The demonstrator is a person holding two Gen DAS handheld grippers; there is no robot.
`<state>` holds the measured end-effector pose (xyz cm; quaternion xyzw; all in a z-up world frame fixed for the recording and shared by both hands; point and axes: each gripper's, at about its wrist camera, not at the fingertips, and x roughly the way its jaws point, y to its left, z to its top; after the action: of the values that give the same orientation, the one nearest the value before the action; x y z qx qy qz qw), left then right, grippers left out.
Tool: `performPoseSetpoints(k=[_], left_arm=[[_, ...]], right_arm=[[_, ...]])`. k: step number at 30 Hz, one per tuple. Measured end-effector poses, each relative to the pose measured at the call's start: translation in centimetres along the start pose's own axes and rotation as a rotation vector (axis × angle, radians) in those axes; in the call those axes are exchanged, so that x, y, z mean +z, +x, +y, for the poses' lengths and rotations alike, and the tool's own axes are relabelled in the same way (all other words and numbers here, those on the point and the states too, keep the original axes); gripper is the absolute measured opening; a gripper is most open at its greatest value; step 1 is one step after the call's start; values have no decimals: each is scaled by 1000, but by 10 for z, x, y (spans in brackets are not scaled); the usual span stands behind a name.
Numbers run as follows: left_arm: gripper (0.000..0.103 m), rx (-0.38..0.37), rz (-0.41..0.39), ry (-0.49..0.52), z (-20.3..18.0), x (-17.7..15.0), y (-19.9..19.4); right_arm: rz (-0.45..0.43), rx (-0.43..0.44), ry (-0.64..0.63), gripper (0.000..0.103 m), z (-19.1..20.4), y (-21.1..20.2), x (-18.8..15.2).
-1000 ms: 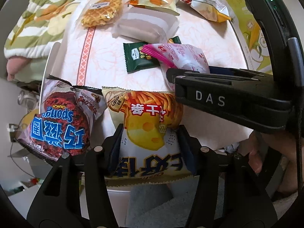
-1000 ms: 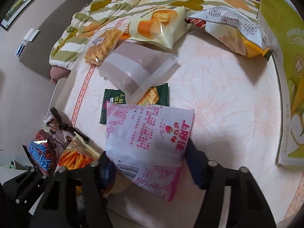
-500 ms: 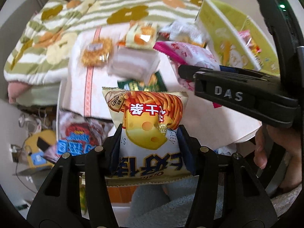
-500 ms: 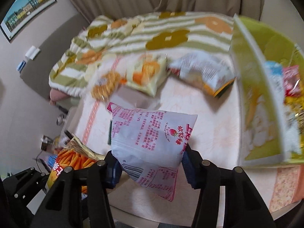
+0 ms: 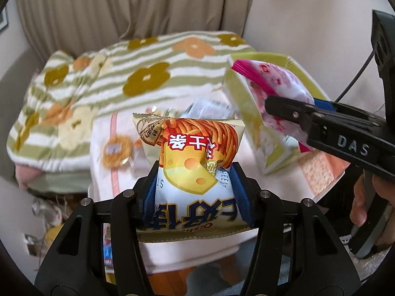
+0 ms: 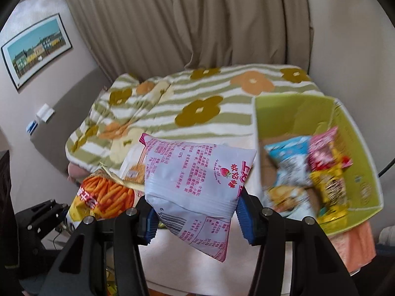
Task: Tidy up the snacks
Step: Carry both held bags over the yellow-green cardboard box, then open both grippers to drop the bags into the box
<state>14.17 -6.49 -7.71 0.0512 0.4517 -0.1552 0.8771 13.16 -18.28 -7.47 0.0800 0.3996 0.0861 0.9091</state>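
Observation:
My left gripper is shut on a yellow and white cheese-stick snack bag, held up above the table. That same bag shows at the lower left of the right wrist view. My right gripper is shut on a white bag with pink print, also lifted off the table. In the left wrist view that pink and white bag hangs in the right gripper in front of the green box. The green box stands at the table's right side with several snack packs inside.
A waffle pack and other blurred packs lie on the pale tablecloth. Behind the table is a sofa under a striped flowered blanket, then curtains. A hand holds the right gripper's handle. Clutter sits on the floor at lower left.
Both grippers have risen from the table with their bags and tilted up, so the green box, blanket and curtains have come into view. The pink and white bag now hangs near the box.

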Motion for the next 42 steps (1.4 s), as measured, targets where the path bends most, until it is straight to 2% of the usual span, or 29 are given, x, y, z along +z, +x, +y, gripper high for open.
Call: performPoseSetpoints(k=[4,10,16,23,33,34,35,36,37,39,42], left_arm=[[50,-11,-29,19,-32,32,12],[50,-53,-42,11,-88,75,46],[50,-78,-8,-35,-133,111,97],[50,-66,46,-88,-147,144,149],[51,-87,107,-48,-147,189,207],[54,-85,108,-38,-147,192,211],[64,-80,113,-23,-149,195,215],[90,-70,117,-16,-151,196,218],[100,-61,119,-13,-151,197,221],[103,-74,101,-15,-150,196,219],[103,-86,120,-19,-141,196,216]], right_arm=[[-27,-13,4,49,-36,-15,14],[-34,-49,10,49,-112,-23,39],[-5,-65,19,49,-175,-12,56],[46,-50,44,49,-223,14,68],[73,-50,130,49,-252,45,84],[75,-55,135,49,-253,48,86],[77,-57,137,49,-255,51,89],[79,-59,140,49,-258,53,91],[81,-63,147,49,-259,56,93],[84,-68,158,49,-264,60,96],[92,-72,167,49,-265,65,99]])
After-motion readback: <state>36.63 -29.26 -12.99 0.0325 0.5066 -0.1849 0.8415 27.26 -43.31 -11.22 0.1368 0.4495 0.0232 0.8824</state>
